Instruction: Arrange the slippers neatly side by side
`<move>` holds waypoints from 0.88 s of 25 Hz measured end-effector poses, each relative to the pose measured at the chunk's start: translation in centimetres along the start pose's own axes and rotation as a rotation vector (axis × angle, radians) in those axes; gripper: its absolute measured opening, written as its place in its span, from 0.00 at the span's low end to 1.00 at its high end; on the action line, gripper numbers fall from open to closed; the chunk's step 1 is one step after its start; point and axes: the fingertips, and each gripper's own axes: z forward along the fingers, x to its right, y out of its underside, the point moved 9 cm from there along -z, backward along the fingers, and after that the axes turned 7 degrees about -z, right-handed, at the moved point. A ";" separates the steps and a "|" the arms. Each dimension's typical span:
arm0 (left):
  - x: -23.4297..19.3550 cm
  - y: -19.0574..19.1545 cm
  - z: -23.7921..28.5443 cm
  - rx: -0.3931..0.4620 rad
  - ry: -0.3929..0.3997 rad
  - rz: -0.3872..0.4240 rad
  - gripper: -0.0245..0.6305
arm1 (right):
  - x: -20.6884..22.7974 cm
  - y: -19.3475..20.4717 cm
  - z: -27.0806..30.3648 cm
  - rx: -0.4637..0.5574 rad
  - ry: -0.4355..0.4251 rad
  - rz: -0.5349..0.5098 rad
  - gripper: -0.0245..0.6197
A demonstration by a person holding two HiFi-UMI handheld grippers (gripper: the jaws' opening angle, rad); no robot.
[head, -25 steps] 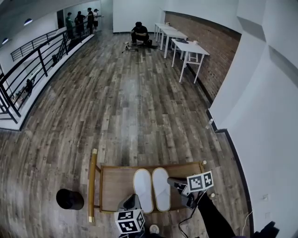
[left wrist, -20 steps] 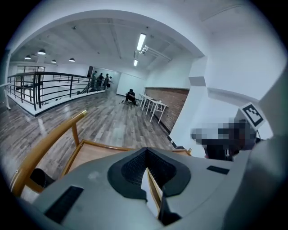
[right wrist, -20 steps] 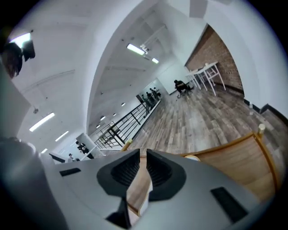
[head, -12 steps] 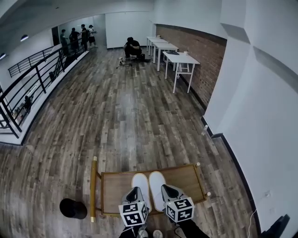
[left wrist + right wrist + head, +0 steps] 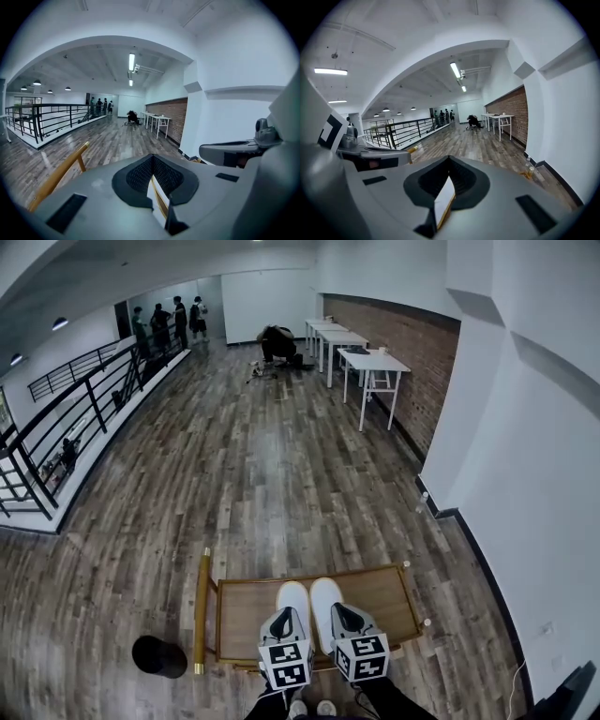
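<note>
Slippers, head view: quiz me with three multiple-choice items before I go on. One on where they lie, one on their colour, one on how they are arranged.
1. Where do the slippers lie?
A. on the floor
B. on the low wooden table
C. on a white desk

2. What colour are they?
A. black
B. brown
C. white

3. How are they arranged?
A. side by side and parallel
B. stacked one on the other
C. at opposite ends, far apart

Answers:
1 B: both rest on the tabletop, inside its wooden frame.
2 C: both are plain white against the brown wood.
3 A: they lie close together near the middle, lined up the same way.
</note>
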 end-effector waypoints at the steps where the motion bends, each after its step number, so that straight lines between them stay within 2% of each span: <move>1: 0.1 -0.1 -0.3 0.007 -0.001 0.002 0.04 | -0.1 0.0 -0.1 0.005 -0.006 0.000 0.04; 22: 0.1 0.1 -1.8 0.033 -0.009 0.018 0.04 | -1.4 0.0 -0.6 -0.018 -0.019 -0.044 0.04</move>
